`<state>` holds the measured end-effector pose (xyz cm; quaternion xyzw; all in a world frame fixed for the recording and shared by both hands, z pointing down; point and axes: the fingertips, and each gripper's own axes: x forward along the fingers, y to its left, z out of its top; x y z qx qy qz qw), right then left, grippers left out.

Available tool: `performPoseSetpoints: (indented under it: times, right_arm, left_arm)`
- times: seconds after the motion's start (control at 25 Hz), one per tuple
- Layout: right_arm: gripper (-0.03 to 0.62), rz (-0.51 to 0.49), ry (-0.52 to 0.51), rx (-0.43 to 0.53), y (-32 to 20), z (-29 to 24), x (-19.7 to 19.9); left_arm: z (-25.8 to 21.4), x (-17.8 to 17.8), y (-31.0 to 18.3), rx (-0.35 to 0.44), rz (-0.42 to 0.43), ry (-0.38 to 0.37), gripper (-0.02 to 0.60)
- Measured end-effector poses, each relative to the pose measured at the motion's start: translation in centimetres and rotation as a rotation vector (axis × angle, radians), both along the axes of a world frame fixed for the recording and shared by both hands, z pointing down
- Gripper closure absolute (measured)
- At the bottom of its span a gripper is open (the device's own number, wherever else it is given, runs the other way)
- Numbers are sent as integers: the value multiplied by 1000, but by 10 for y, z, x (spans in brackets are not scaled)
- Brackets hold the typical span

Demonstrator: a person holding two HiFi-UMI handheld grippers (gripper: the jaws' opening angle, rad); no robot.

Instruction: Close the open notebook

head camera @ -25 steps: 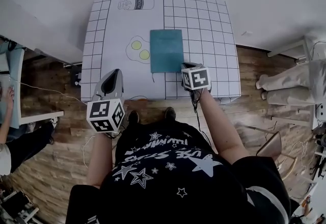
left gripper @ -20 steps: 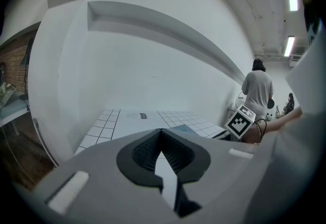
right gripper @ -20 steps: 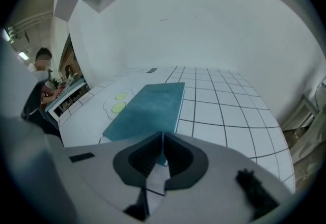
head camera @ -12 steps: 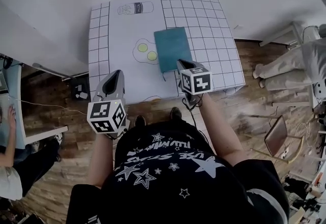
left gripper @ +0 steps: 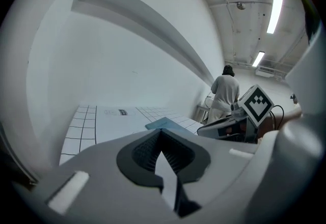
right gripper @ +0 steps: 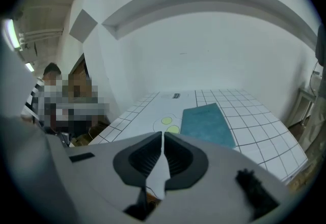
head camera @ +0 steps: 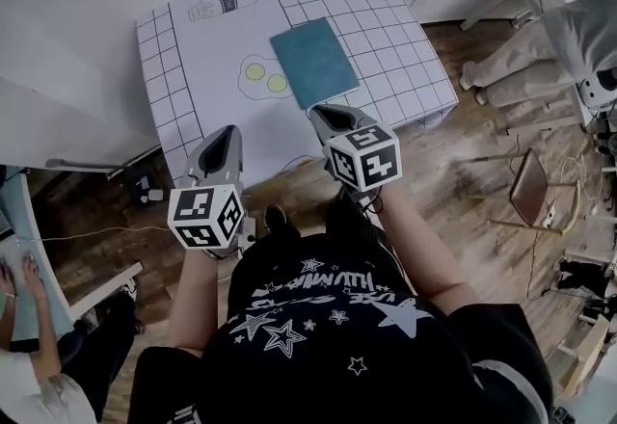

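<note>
Head view overhead; both gripper views share notebook (right gripper: 206,123).

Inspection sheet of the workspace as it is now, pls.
Surface: table, white with a grid, an egg drawing and a bottle drawing.
Job's things: notebook closed, flat on the table.
Clutter: nothing seen.
Grippers: left gripper and right gripper both shut and empty, by the near edge, apart from the notebook.
Cables: thin cable on the floor, left of the table.
Surroundings: chair; person at right; person at lower left.
</note>
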<state>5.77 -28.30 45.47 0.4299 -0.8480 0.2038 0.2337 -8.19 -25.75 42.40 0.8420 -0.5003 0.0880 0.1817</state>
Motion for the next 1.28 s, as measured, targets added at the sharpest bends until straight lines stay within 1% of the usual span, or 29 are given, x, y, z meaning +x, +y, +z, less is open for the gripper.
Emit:
performPoseSetpoints:
  times: [0.16, 0.36, 0.48, 0.64, 0.8, 0.96, 1.16, 1.28]
  right_arm:
    - [571, -13, -22, 29, 17, -12, -6]
    - [571, -74, -51, 41, 32, -20, -6]
    - [571, -96, -73, 52, 44, -29, 4]
    - [571, -119, -89, 56, 70, -34, 23]
    - [571, -129, -90, 59, 96, -37, 52]
    - [571, -142, -106, 52, 125, -33, 73]
    - [571, -188, -137, 19, 158, -22, 81]
    - [572, -204, -186, 13, 173, -18, 80]
  left_arm:
    - [-9, 15, 13, 19, 32, -1, 574]
    - [-25, 26, 33, 38, -13, -21, 574]
    - [-34, 39, 52, 42, -29, -28, 574]
    - [-32, 60, 78, 34, -37, -53, 574]
    - [-33, 85, 106, 33, -89, -18, 574]
    - [-31, 102, 135, 26, -115, -26, 574]
    - [-32, 111, 171, 20, -161, -41, 574]
    - [-32, 109, 187, 19, -194, -35, 574]
